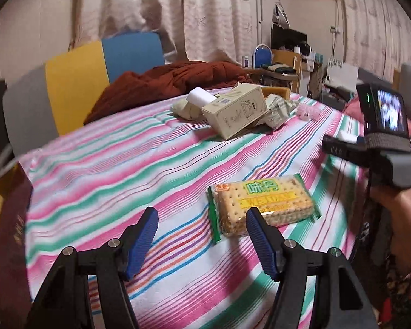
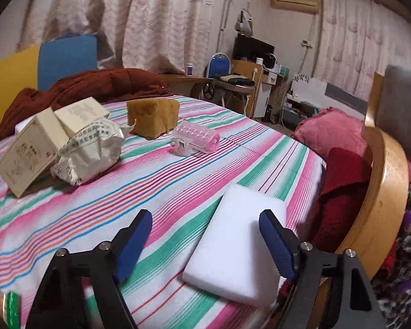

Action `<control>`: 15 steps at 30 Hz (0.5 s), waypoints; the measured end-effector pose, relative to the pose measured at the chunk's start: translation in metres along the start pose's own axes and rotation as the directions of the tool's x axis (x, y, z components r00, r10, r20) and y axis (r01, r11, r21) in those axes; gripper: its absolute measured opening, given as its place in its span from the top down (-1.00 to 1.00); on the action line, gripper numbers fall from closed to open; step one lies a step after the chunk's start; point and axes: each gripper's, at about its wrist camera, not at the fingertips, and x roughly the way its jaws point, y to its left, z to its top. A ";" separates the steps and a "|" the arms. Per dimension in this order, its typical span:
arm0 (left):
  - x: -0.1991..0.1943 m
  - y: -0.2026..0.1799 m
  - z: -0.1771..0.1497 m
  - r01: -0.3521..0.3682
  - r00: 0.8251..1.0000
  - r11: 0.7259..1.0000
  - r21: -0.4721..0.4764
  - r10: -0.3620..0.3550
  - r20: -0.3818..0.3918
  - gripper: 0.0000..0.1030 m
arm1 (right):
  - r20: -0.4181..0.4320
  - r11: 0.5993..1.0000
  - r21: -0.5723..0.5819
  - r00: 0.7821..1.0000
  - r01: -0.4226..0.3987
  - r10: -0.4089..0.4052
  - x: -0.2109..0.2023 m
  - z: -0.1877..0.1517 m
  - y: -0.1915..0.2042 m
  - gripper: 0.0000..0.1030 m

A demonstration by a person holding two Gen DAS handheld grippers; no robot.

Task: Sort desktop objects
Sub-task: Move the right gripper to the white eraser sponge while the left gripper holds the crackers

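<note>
A green-edged packet of crackers (image 1: 263,208), its yellow label band showing through clear wrap, lies flat at lower centre of the left wrist view on the striped surface (image 1: 123,164). Our left tongs (image 1: 201,216) stand wide apart and hold nothing; the right-hand tip overlaps the packet's near edge in the picture, though we cannot tell if it touches. In the right wrist view a plain white foam block (image 2: 233,246) lies flat at lower right, near the surface's edge. Our right tongs (image 2: 205,219) also gape empty, the block between and just past their blue pads. Upper left, cream cartons (image 2: 41,134) lean on a crumpled printed bag (image 2: 93,153).
</note>
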 end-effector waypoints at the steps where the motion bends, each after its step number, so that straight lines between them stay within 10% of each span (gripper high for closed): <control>1: 0.002 0.001 0.001 0.009 1.000 1.000 -0.015 -0.009 -0.008 -0.31 | 0.006 1.000 -0.003 1.000 0.015 -0.015 -0.002 0.003 0.000 -0.57; 3: 0.002 -0.003 0.009 0.033 0.999 0.999 -0.015 -0.033 0.001 -0.31 | 0.013 0.995 -0.020 0.995 0.102 -0.102 -0.004 0.011 0.001 -1.00; 15: 0.029 -0.050 0.023 0.096 0.995 0.978 0.186 -0.090 -0.038 -0.33 | -0.087 0.994 -0.041 0.991 0.098 -0.101 0.020 0.012 0.006 -0.78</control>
